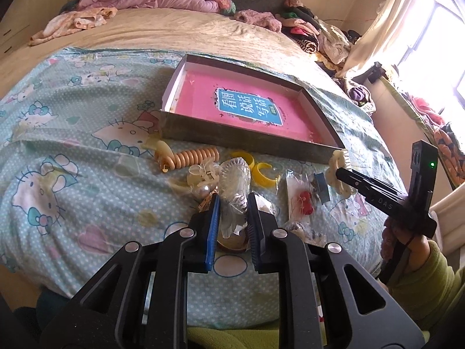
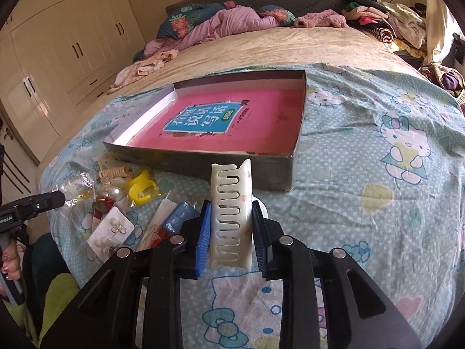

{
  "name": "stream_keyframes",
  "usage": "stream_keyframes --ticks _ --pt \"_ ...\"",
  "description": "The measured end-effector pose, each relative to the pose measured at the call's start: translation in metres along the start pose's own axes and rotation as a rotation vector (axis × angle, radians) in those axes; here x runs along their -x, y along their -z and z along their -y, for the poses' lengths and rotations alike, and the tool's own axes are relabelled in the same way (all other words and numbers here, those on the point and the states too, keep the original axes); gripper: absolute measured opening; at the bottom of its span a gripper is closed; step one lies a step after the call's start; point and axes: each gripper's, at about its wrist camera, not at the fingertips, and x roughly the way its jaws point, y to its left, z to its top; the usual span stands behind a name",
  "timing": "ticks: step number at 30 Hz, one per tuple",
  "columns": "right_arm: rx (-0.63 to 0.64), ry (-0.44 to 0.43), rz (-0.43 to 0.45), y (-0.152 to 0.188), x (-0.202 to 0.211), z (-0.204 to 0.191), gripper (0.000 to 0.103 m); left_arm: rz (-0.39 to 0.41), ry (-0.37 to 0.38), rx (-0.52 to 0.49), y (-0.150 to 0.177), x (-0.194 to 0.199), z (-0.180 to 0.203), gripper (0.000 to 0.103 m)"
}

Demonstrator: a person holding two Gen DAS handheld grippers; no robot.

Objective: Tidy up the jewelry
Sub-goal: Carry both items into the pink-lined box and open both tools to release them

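My left gripper is shut on a clear plastic packet with a small ornament inside, held just above the pile. My right gripper is shut on a cream toothed hair claw, which stands upright between the pads, just before the near wall of a shallow cardboard box. A pink book lies in the box. In the left wrist view the hair claw is near the box's right corner. Loose pieces lie before the box: an orange spiral band, yellow rings, pearl earrings.
Everything rests on a bed with a cartoon-cat sheet. A red trinket in a bag and a blue card lie right of the pile. Crumpled clothes fill the bed's far side. Wardrobes stand left, a window right.
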Motion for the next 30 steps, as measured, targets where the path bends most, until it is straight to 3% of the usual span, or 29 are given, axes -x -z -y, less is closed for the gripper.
stream_keyframes --ticks 11,19,30 --pt "0.033 -0.027 0.13 -0.036 0.032 -0.009 0.025 0.067 -0.026 0.015 -0.039 0.002 -0.01 0.011" --pt "0.033 -0.025 0.163 -0.06 0.022 -0.009 0.025 0.12 -0.045 0.023 -0.069 -0.009 -0.014 0.011" --pt "0.0 0.004 0.162 -0.078 -0.002 -0.001 0.025 0.091 -0.06 0.014 -0.097 -0.054 -0.019 0.011"
